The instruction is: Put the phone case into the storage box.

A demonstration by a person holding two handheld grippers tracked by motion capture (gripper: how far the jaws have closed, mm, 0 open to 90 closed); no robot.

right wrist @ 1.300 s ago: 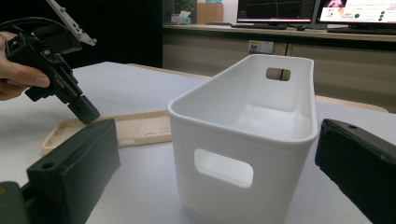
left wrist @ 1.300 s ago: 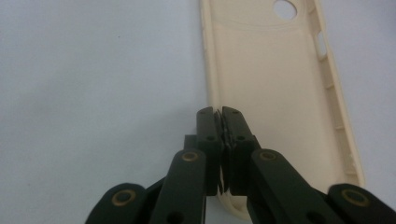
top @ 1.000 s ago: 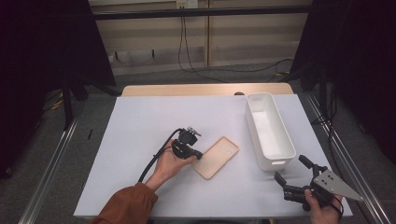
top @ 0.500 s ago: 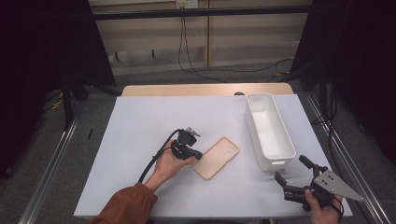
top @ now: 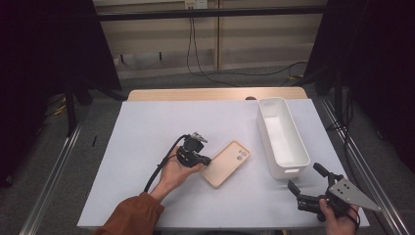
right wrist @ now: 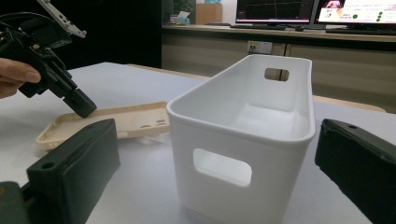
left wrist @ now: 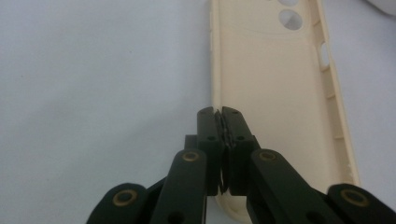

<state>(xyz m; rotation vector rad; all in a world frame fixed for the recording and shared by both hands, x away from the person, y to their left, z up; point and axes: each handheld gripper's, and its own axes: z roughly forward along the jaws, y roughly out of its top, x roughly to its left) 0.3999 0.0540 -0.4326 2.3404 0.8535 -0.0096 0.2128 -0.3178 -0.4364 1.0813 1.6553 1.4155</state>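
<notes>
A beige phone case (top: 229, 161) lies hollow side up on the white table sheet (top: 147, 127), just left of a white bin (top: 263, 125). My left gripper (top: 206, 160) is held low at the case's near left corner. In the left gripper view its jaws (left wrist: 220, 114) are pressed together on the thin side rim of the case (left wrist: 275, 93). My right gripper (top: 304, 177) is at the table's front right corner, open and holding nothing. It faces the bin's handle end (right wrist: 261, 186), and beyond that the case (right wrist: 130, 121) with the left gripper (right wrist: 86, 108) on its edge.
The bin is empty, with a cut-out handle at each end. A wooden table edge (top: 215, 94) runs along the back, and metal rails (top: 54, 181) flank both sides. A cable trails from the left gripper across the sheet.
</notes>
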